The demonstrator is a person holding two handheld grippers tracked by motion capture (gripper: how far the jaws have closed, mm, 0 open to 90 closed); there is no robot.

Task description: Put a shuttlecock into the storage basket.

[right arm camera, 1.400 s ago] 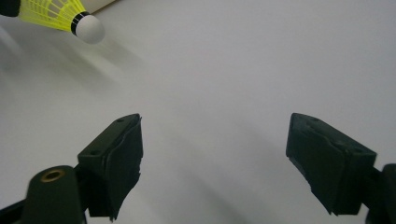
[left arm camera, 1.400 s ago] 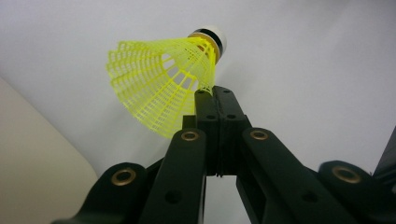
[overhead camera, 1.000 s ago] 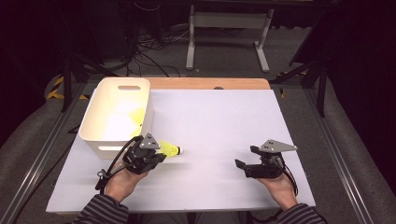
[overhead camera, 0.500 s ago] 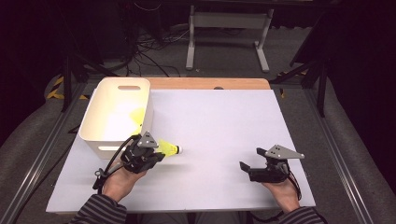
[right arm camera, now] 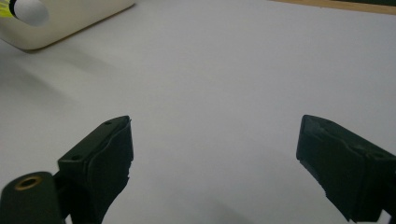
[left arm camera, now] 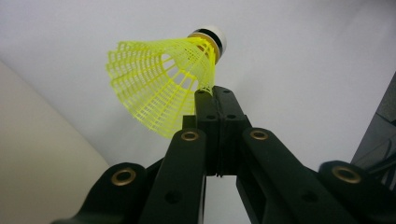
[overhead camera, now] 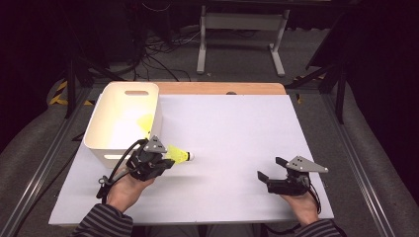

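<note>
The yellow plastic-mesh shuttlecock with a white cork tip (overhead camera: 179, 155) is held above the white table sheet (overhead camera: 232, 133), just beside the near right corner of the white rectangular plastic bin (overhead camera: 123, 123). The left gripper (overhead camera: 157, 163) holds it: in the left gripper view the two black jaws stand pressed together and pinch the edge of the yellow skirt (left arm camera: 159, 84) near its narrow end, so most of the shuttlecock sticks out free beyond the fingertips. Its long axis lies almost level, with the white tip (left arm camera: 212, 37) pointing away from the bin, toward the middle of the table, and the wide open end of the skirt turned back toward the bin.

The bin lies to the left of this gripper and a little further from the person, very near. I judge that the coming move is a short carry over the bin wall. A second yellow piece (overhead camera: 146, 122) already lies inside the bin.

The right gripper (overhead camera: 271, 170) rests low over the sheet, well apart from the shuttlecock, its jaws spread wide with nothing between them. The left hand is clearly the nearer one.
</note>
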